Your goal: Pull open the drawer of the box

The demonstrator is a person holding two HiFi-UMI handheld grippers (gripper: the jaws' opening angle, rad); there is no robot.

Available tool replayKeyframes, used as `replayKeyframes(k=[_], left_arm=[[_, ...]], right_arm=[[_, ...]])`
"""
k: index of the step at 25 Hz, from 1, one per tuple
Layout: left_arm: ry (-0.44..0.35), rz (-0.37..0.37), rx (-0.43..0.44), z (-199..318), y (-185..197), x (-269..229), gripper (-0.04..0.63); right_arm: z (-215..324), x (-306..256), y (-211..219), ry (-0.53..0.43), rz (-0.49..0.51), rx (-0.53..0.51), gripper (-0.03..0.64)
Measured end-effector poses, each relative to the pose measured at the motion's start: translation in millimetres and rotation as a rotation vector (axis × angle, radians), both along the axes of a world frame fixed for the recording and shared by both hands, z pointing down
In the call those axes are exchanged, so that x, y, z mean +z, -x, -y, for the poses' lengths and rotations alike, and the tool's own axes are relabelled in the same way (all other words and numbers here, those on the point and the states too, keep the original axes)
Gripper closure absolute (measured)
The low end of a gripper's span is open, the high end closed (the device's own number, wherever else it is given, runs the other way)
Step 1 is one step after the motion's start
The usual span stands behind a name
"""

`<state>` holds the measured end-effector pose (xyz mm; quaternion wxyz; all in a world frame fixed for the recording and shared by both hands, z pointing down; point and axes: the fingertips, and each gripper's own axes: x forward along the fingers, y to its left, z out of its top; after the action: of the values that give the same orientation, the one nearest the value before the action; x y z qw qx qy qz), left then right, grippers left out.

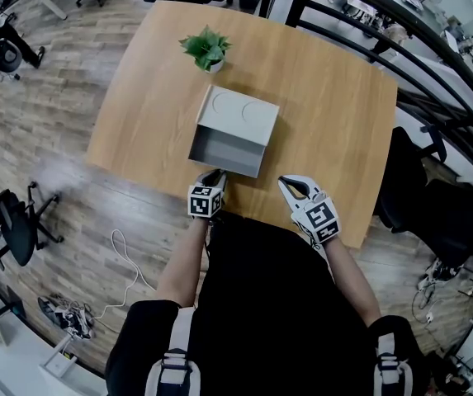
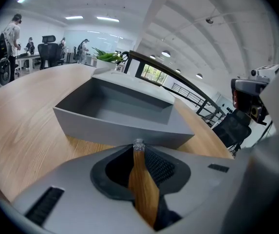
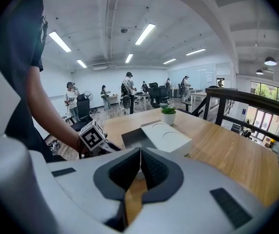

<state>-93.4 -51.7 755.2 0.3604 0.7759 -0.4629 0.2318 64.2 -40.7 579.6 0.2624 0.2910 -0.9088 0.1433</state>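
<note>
A grey box (image 1: pixel 238 115) lies on the wooden table (image 1: pixel 335 122), and its drawer (image 1: pixel 224 165) stands pulled out toward me, empty inside. My left gripper (image 1: pixel 216 174) is at the drawer's front wall (image 2: pixel 120 128); its tips (image 2: pixel 138 147) pinch a small clear knob (image 2: pixel 138 144) there. To the right of the drawer, my right gripper (image 1: pixel 286 183) rests near the table's front edge. It is shut, pads together with nothing between them (image 3: pixel 140 155). The right gripper view takes in the box (image 3: pixel 166 136), the open drawer (image 3: pixel 132 138) and the left gripper's marker cube (image 3: pixel 91 136).
A small potted plant (image 1: pixel 207 49) stands just behind the box. A black stair railing (image 1: pixel 401 48) runs along the table's right side, with a dark chair (image 1: pixel 409 180) beside it. Several people (image 3: pixel 127 89) are at desks far off.
</note>
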Motion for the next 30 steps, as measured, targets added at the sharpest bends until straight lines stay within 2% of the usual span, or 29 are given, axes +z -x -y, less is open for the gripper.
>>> replayKeyframes(k=[6, 8, 9, 12, 19, 23, 30], left_arm=[[-0.004, 0.010, -0.005, -1.4, 0.7, 0.8, 0.512], [0.008, 0.033, -0.004, -7.7, 4.0, 4.1, 0.530], [0.019, 0.054, -0.006, -12.8, 7.5, 7.3, 0.571], [0.031, 0.098, -0.001, -31.0, 18.5, 11.5, 0.571], [-0.006, 0.036, -0.060, -37.8, 25.4, 2.4, 0.571], [-0.056, 0.025, -0.046, -37.4, 18.1, -12.3, 0.572], [-0.135, 0.013, -0.080, -45.4, 16.8, -48.8, 0.572]], right_arm=[[-5.5, 3.2, -2.6, -0.010, 0.001, -0.004, 0.592], [-8.4, 3.6, -2.9, -0.006, 0.000, -0.003, 0.592], [-9.7, 3.7, -2.6, -0.005, 0.000, -0.004, 0.592], [-13.7, 3.5, -0.8, -0.005, 0.001, -0.008, 0.592], [-22.4, 5.2, -0.2, -0.003, -0.001, -0.013, 0.592], [-22.8, 1.9, 0.5, -0.012, 0.009, -0.013, 0.592], [-24.9, -3.3, 1.6, -0.035, 0.024, -0.036, 0.592]])
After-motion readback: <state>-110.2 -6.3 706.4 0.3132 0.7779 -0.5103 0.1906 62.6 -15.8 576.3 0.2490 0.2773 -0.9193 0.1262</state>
